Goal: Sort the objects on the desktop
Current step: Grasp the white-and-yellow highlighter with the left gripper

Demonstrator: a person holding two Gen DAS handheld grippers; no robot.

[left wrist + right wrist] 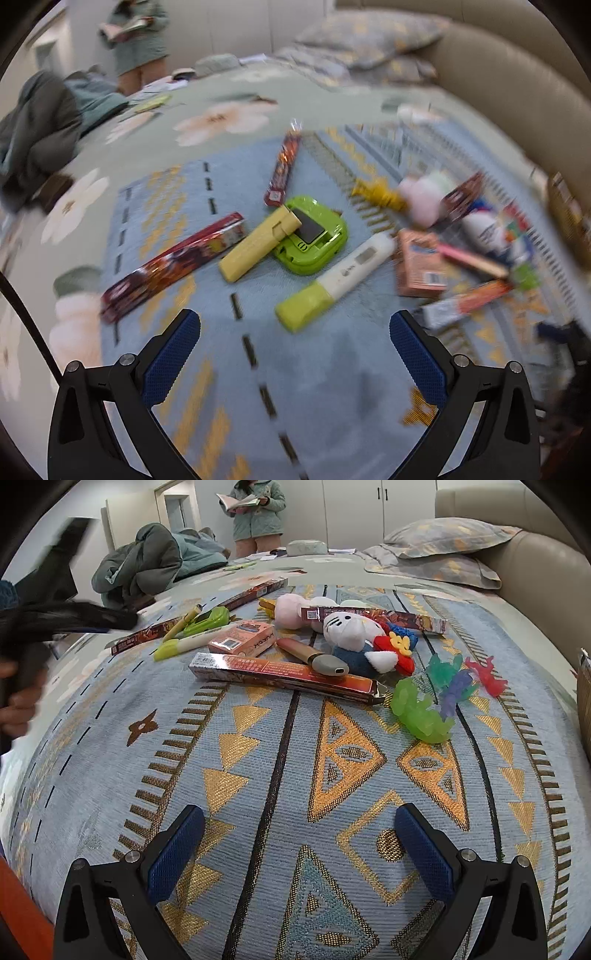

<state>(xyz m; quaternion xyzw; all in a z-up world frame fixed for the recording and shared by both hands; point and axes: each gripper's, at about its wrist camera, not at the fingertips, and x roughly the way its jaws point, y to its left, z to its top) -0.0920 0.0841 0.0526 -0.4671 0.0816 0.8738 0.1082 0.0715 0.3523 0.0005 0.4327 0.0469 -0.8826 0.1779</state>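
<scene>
Left gripper [295, 325]: jaws fully apart, empty, above the patterned cloth [332, 369] | right gripper [299, 823]: jaws fully apart, empty | green-capped marker [332, 280] just ahead of left jaws, beside yellow highlighter [255, 247] and green device [314, 236] | 2 plush toys [354, 631] mid-cloth, well apart from the right jaws.

Left wrist view — folding case [251, 245] leans on the timer [314, 236]; marker [332, 282] lies just right of both. Long box [173, 267] to the left, snack stick [282, 170] behind. Right wrist view — plush cat [352, 629] behind a long box [284, 675]; jelly figures [424, 712] to its right, all on the blanket [258, 775].
</scene>
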